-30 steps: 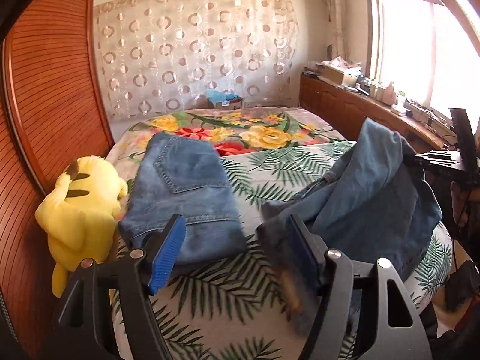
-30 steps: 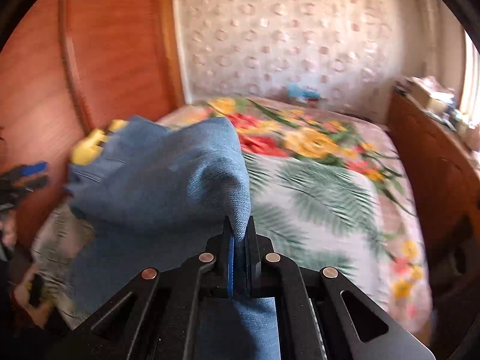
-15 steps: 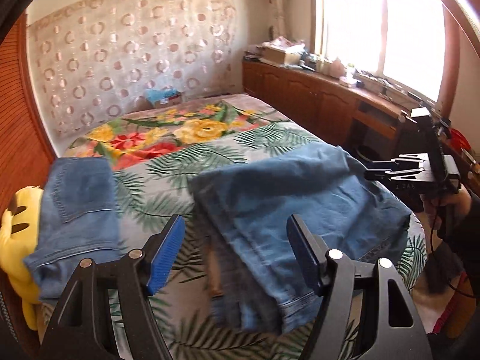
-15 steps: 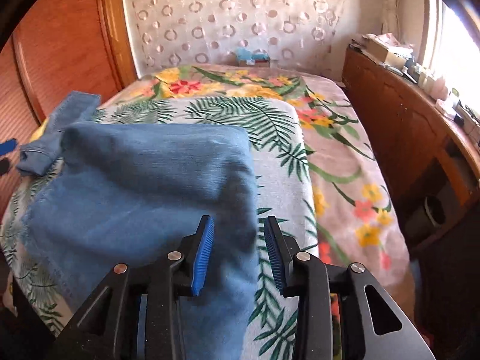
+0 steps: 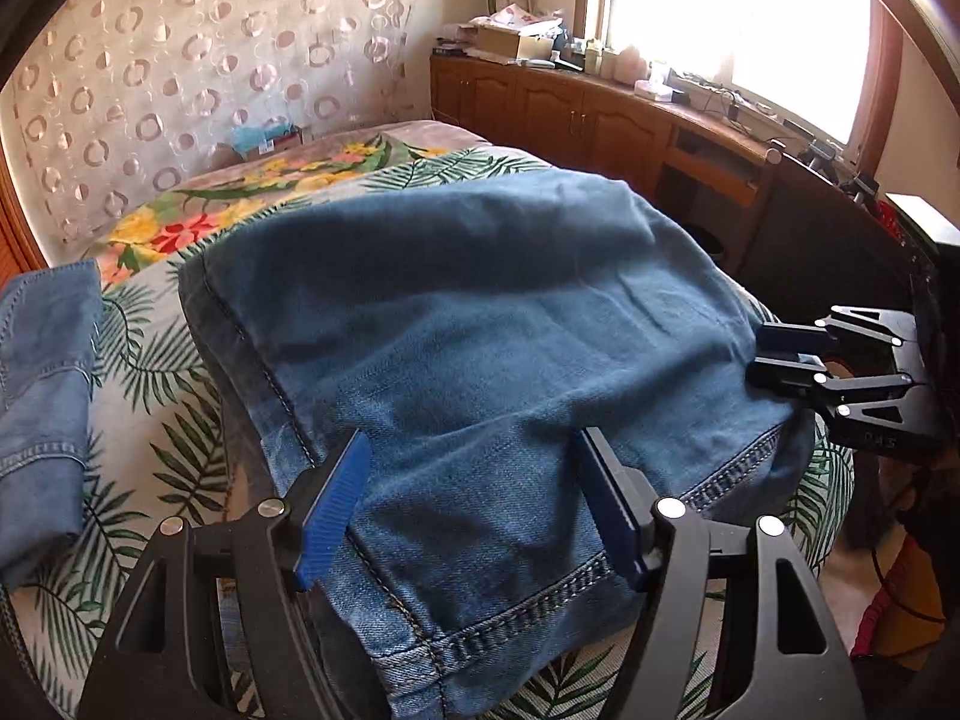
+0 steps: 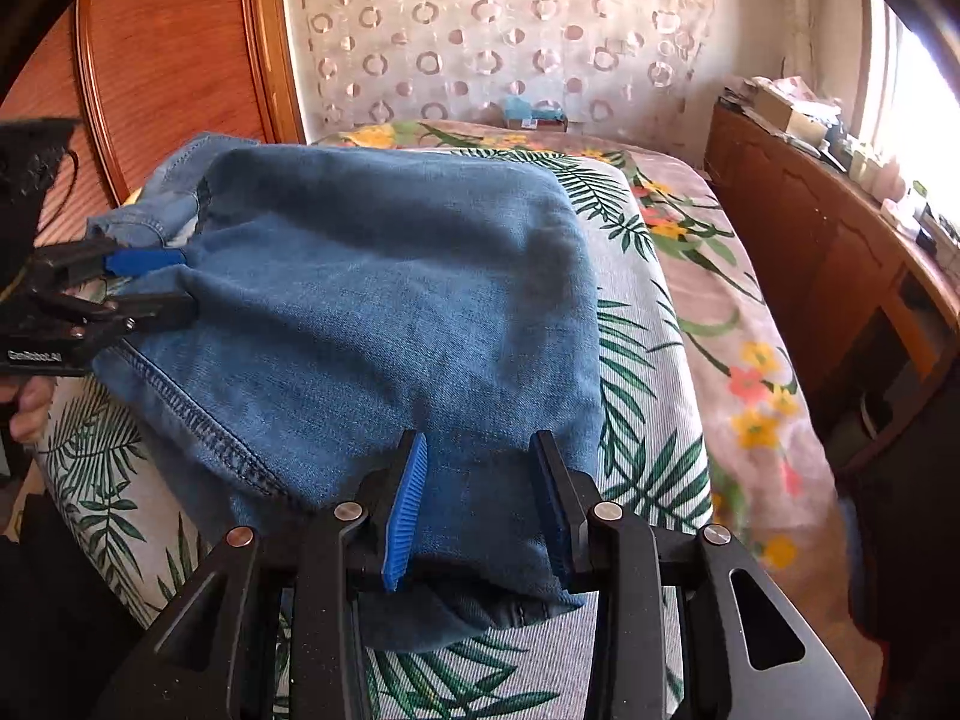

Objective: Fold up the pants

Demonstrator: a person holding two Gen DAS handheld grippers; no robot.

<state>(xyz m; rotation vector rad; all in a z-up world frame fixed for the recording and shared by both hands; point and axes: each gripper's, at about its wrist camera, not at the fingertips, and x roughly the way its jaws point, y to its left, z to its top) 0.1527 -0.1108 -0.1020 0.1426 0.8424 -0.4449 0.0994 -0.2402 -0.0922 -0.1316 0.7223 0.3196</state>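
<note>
Over the folded jeans (image 5: 480,330), both claws (left (image 5: 474,504), right (image 6: 480,498)) gape wide, gripping nothing.

White lettering reading "GenRobot.AI" stood on the black body of the left tongs (image 6: 153,288), seen from the right wrist. The right tongs (image 5: 780,354) bore faint figures, seemingly "045".

- Daylight from window (image 5: 738,18) at right; panes blown out, pure white glare.
- Jeans (image 5: 480,330) well lit w/ soft shadows in folds; dark shade under near hem.
- Heavy fisheye bend; corners vignetted black in both views.
- Right wrist view: bed's (image 6: 690,312) right edge blurred, smeared. Centre sharp.
</note>
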